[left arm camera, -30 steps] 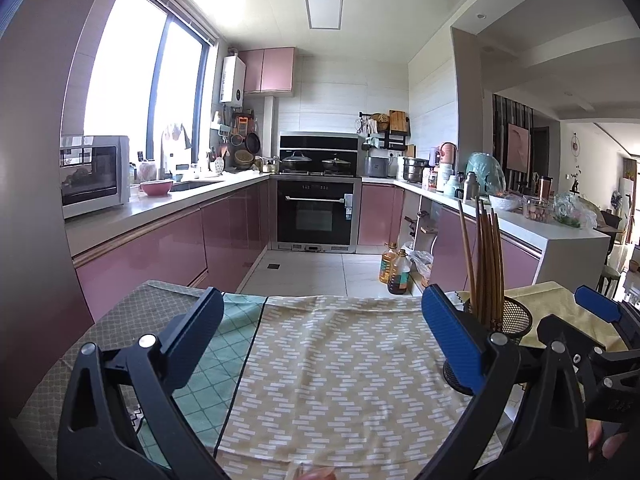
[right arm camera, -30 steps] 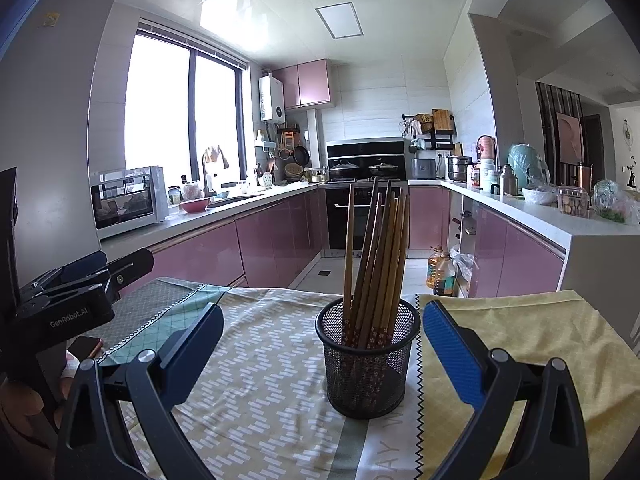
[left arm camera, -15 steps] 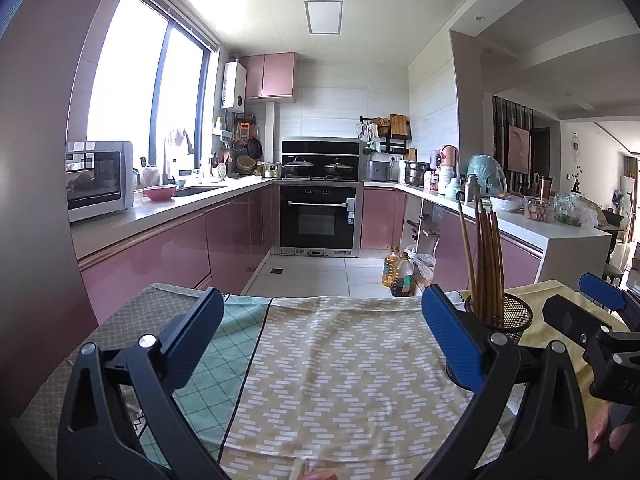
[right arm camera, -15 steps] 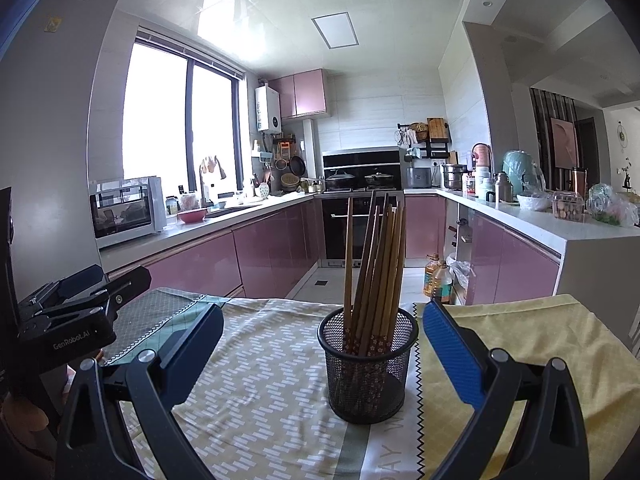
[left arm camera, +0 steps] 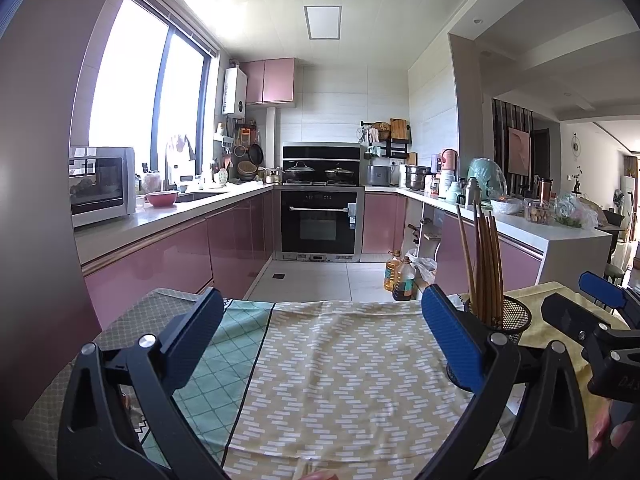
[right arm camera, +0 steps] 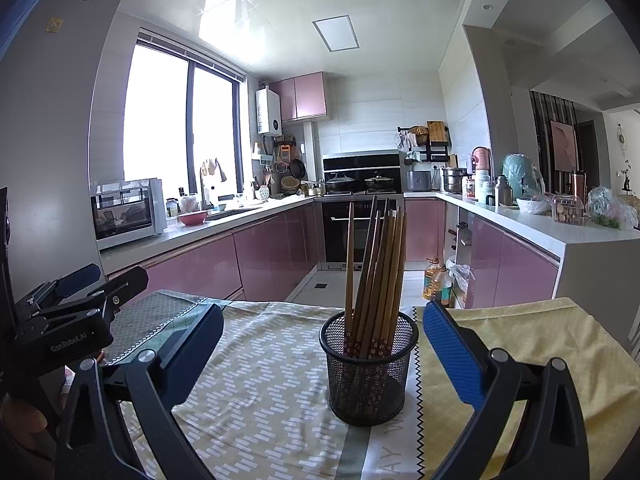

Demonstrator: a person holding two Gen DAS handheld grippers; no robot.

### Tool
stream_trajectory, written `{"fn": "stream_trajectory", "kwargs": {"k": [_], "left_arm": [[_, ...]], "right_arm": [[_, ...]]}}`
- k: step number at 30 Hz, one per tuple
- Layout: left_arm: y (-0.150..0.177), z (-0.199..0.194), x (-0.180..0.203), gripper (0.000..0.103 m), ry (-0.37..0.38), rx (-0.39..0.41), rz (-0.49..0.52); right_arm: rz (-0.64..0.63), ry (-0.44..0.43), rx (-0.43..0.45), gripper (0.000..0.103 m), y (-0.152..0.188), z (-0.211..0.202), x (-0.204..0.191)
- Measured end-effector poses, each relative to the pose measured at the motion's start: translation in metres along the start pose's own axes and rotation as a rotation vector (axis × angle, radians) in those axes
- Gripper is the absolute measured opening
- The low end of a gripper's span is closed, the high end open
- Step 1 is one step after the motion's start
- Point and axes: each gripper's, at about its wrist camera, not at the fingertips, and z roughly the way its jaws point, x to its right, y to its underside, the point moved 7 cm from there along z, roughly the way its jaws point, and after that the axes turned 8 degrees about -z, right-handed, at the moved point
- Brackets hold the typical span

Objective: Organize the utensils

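Chopsticks, wooden, gathered upright in mesh holder

Chopsticks (right arm camera: 376, 280) in black mesh holder (right arm camera: 369, 372), bench centre, 12 o'clock of right hand-held gripper (right arm camera: 320, 354); both hand-held grippers apart, empty; left hand-held gripper (left arm camera: 320, 344) idle. Nothing visibly left.

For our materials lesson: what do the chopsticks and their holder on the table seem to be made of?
Chopsticks: probably wood or bamboo, brown and matt, with patterned lower ends. Holder: apparently black metal mesh; the chopsticks show through its fine grid wall.
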Motion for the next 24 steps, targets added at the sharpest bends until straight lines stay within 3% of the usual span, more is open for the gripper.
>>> {"fn": "stream_trajectory", "kwargs": {"k": [24], "left_arm": [[-0.0009, -0.0003, -0.0017, 0.098, -0.005, 0.003, 0.002]], "right_arm": [[0.006, 0.006, -0.002, 0.096, 0.0007, 0.0029, -0.0016]]}}
